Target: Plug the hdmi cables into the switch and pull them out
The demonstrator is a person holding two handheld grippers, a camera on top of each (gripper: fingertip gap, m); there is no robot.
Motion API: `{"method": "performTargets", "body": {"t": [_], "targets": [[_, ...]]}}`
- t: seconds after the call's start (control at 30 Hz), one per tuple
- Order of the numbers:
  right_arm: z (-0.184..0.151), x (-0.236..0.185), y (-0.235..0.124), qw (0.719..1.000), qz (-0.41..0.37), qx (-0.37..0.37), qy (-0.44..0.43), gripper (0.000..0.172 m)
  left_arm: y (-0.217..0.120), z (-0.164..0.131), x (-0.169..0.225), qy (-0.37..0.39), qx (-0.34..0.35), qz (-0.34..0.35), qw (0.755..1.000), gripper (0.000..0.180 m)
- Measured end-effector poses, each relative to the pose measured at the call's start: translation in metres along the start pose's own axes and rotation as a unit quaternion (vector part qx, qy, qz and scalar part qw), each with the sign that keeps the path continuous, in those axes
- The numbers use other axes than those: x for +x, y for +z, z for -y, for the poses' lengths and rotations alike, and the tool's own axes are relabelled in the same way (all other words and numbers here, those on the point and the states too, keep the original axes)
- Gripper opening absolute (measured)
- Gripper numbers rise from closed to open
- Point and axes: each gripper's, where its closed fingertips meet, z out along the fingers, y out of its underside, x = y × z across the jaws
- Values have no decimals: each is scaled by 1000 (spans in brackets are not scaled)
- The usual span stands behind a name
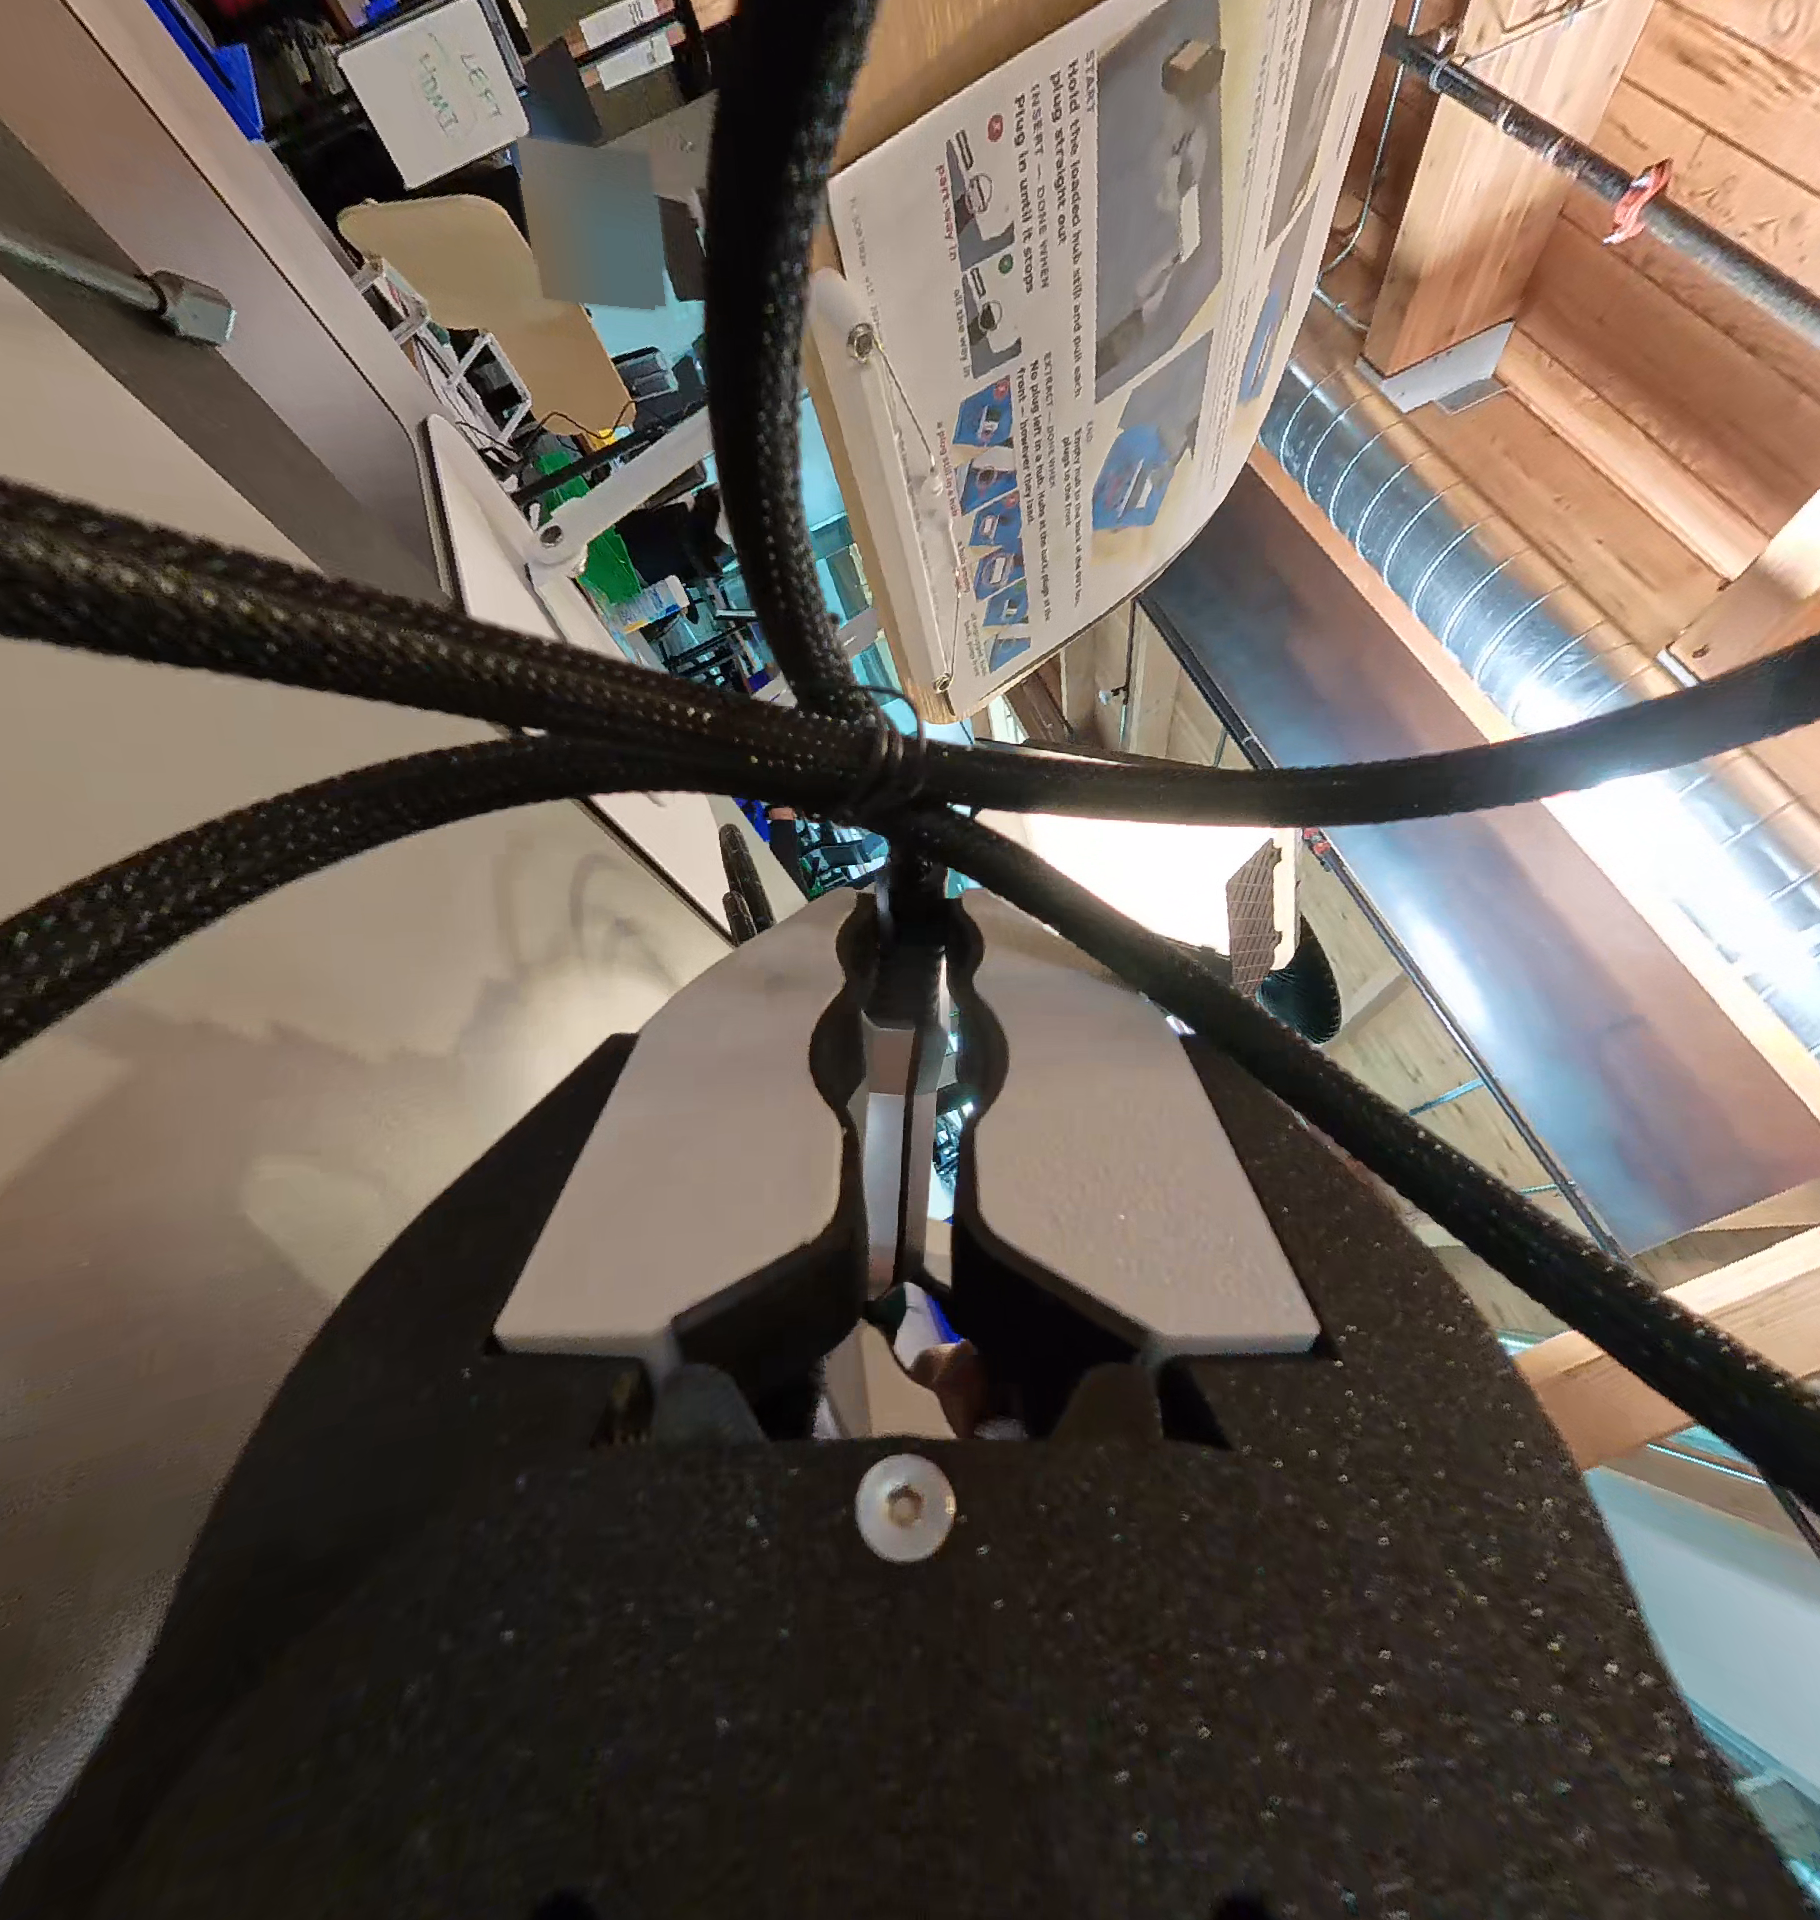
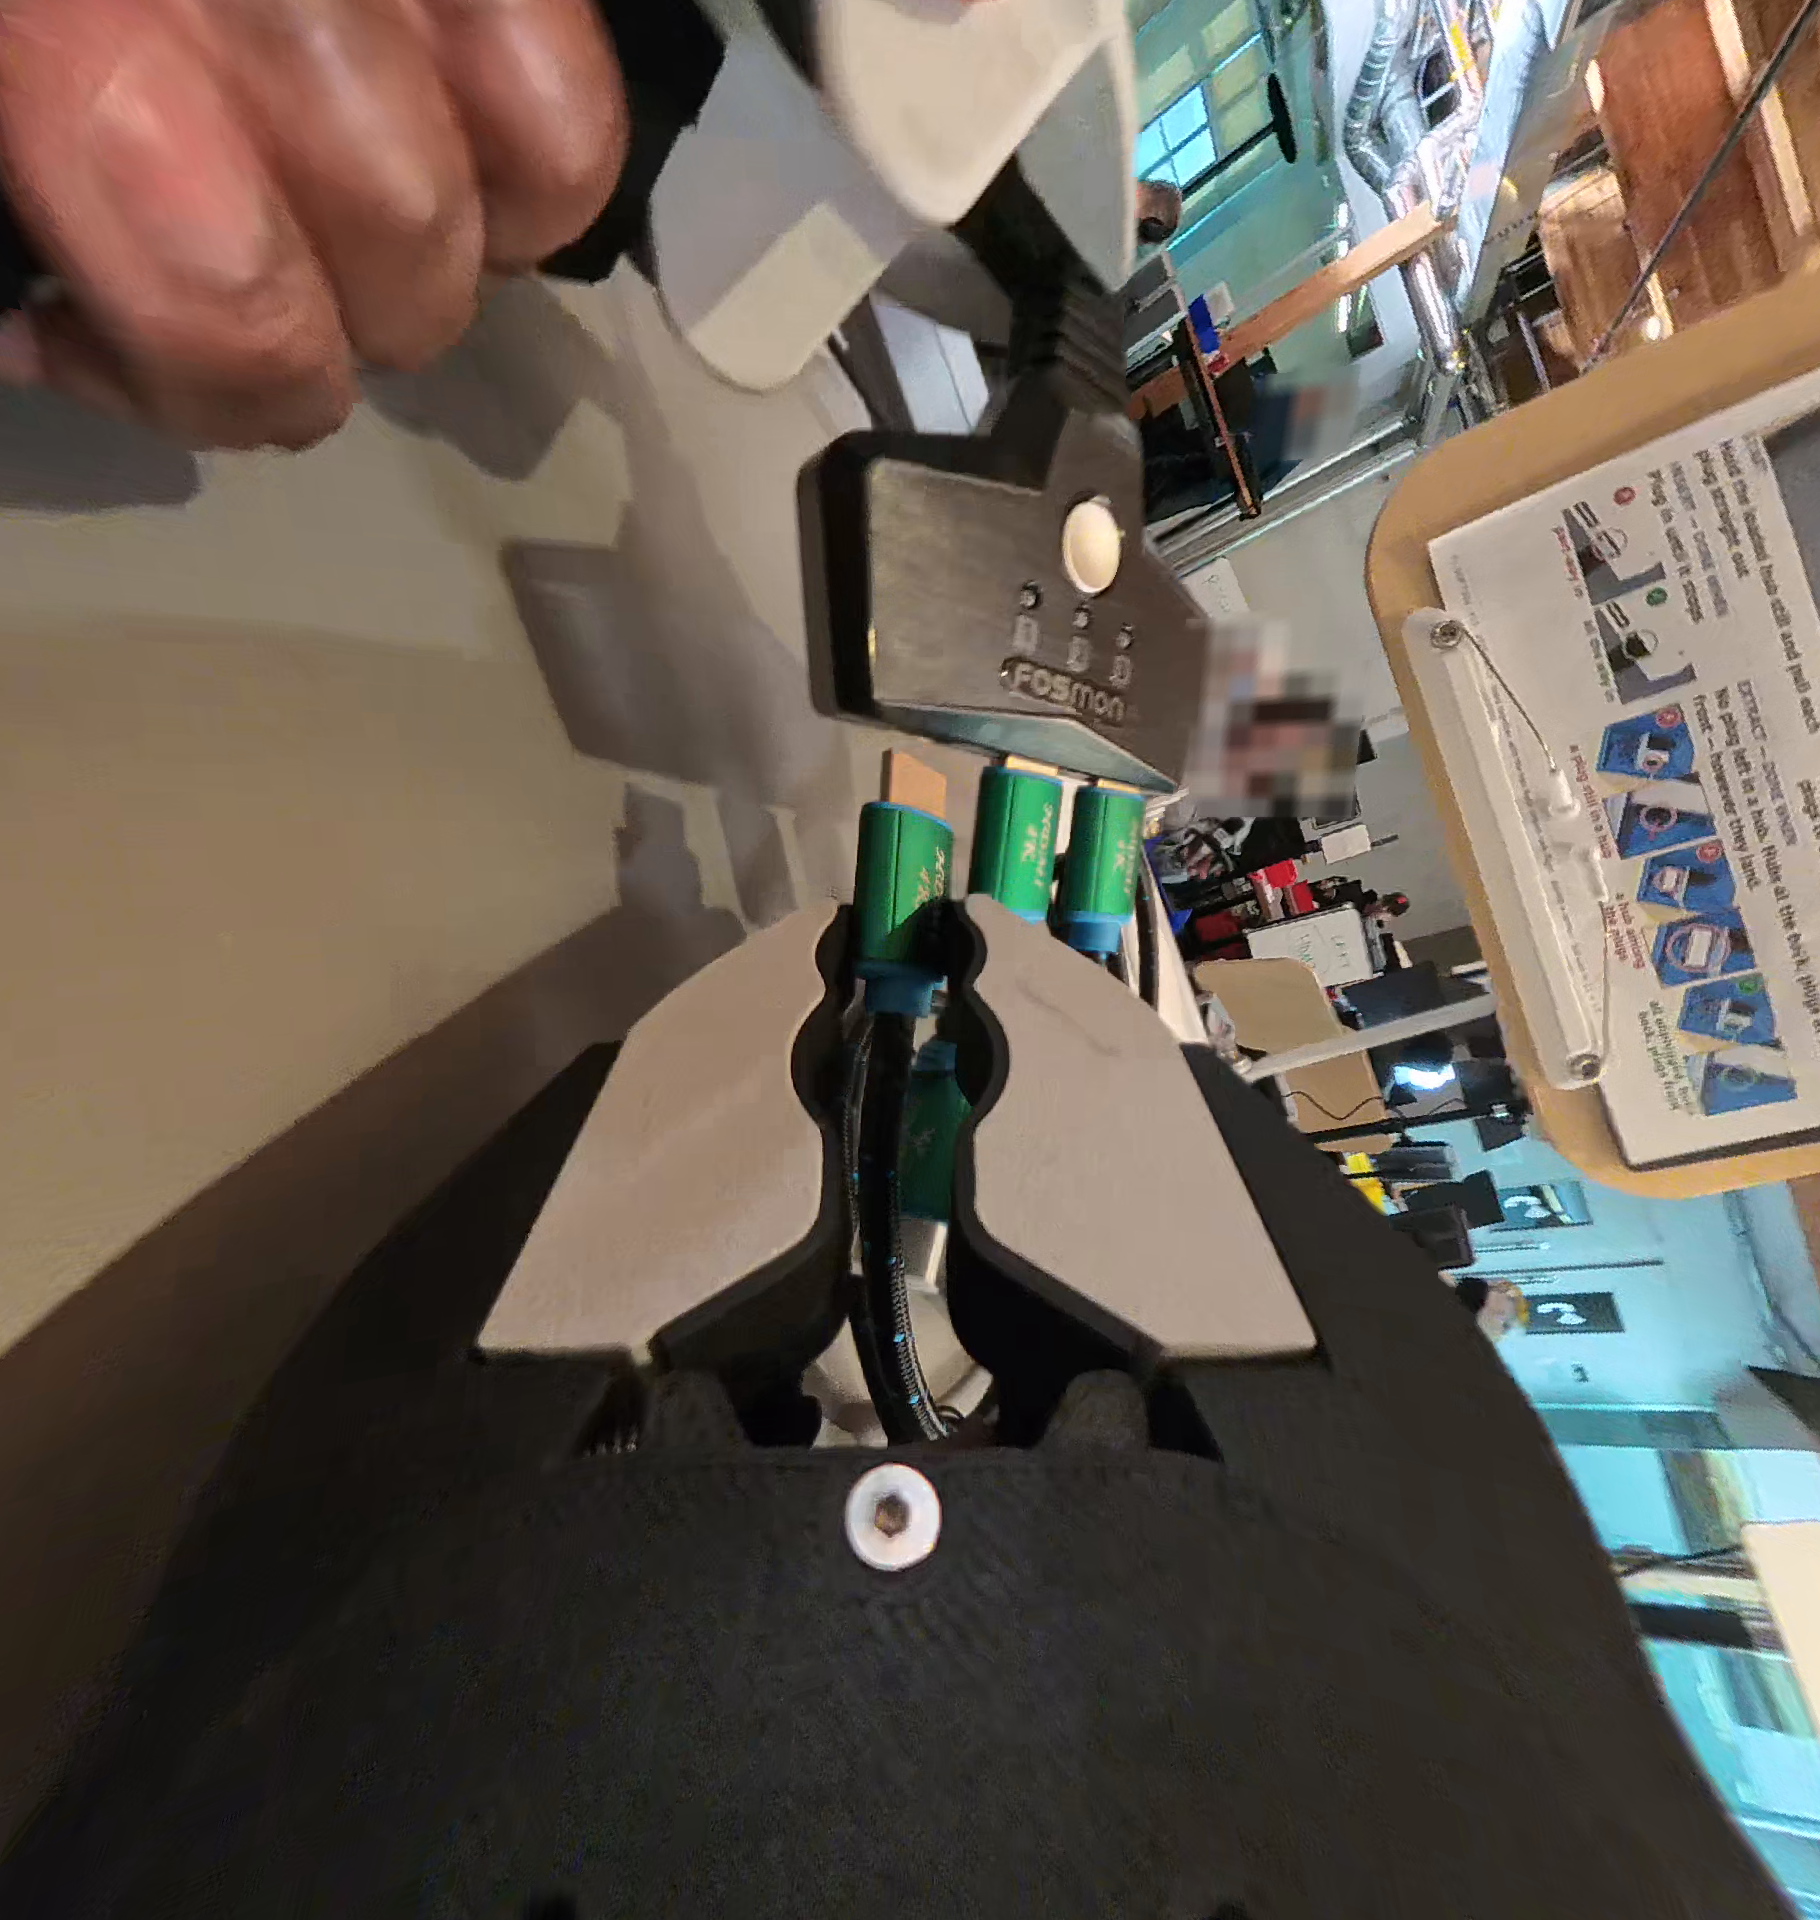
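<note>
In the right wrist view, my right gripper [image 2: 901, 920] is shut on a green plug [image 2: 901, 883] with a blue collar. Its gold connector [image 2: 911, 790] is bare, just clear of the dark metal hub [image 2: 979, 582]. Two more green plugs [image 2: 1020, 842] sit in the hub beside it. The left gripper's white fingers [image 2: 979, 114] clamp the hub's black cable end from above, next to a hand [image 2: 262, 208]. In the left wrist view, my left gripper [image 1: 911, 914] is shut on the hub [image 1: 890, 1122], seen edge-on between the fingers. Several black braided cables [image 1: 470, 665] cross just beyond the fingertips.
An instruction sheet on a wooden board hangs close by [image 2: 1633, 790]; it also shows in the left wrist view [image 1: 1072, 343]. A pale tabletop [image 2: 210, 831] lies to the left. Another green plug [image 2: 932, 1143] shows behind the right fingers. Shelves and equipment fill the background.
</note>
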Motion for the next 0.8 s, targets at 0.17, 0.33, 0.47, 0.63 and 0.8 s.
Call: {"method": "performTargets", "body": {"t": [0.17, 0.33, 0.47, 0.63, 0.8], "targets": [[-2, -3, 2, 998, -12, -20, -54, 16, 0, -4, 2, -32, -13, -11, 999, 12], [0, 0, 1, 998, -21, -15, -54, 16, -1, -4, 4, -31, -15, -17, 999, 12], [8, -1, -3, 998, -25, 5, -63, 15, -3, -2, 4, -31, -15, -22, 999, 13], [16, -2, -6, 997, -27, 23, -70, 14, -2, -5, -4, -46, -23, -13, 999, 24], [18, -4, -6, 997, -25, 27, -72, 14, 2, -15, -9, -73, -53, -9, 996, 36]]}}
